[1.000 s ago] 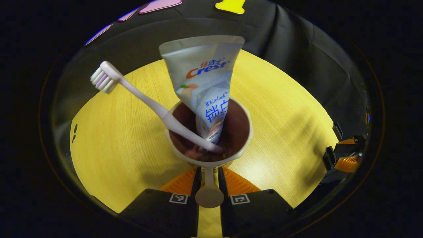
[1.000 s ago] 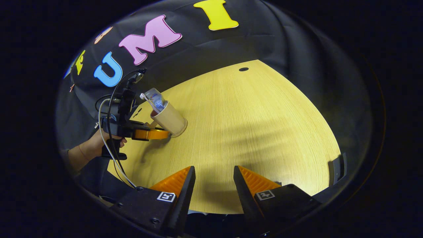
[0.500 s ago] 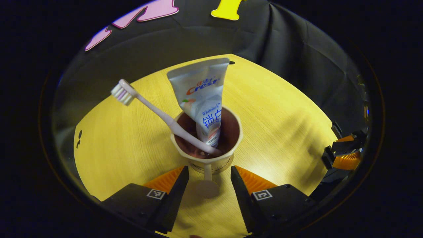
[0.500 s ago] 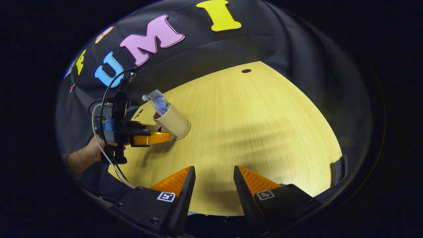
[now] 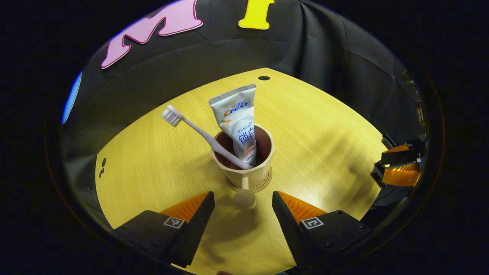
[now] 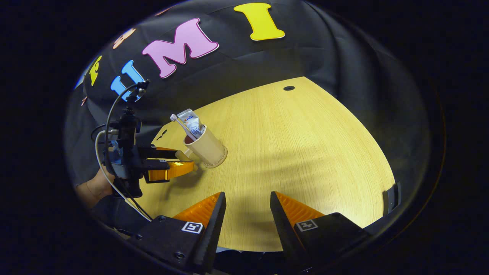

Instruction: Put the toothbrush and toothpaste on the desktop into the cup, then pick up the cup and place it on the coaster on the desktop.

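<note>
A beige cup (image 5: 247,165) stands upright on a thin round coaster (image 5: 268,181) on the wooden desktop. A pale pink toothbrush (image 5: 198,131) leans out of it to the left, and a white toothpaste tube (image 5: 237,114) stands in it. The cup's handle, with a round knob (image 5: 245,198), points toward my left gripper (image 5: 243,198), which is open and a little back from it, touching nothing. In the right gripper view the same cup (image 6: 208,147) stands at left, with the left gripper (image 6: 174,162) beside it. My right gripper (image 6: 247,200) is open and holds nothing.
The round wooden desktop (image 6: 290,152) stretches wide to the right of the cup, with a small cable hole (image 6: 289,88) near its far edge. A hand (image 6: 93,187) holds the left gripper at the desk's left rim. Black cloth walls the booth behind.
My left gripper opened, let go of the cup's handle and drew back from the cup. The cup stays standing. The right gripper has barely moved.
</note>
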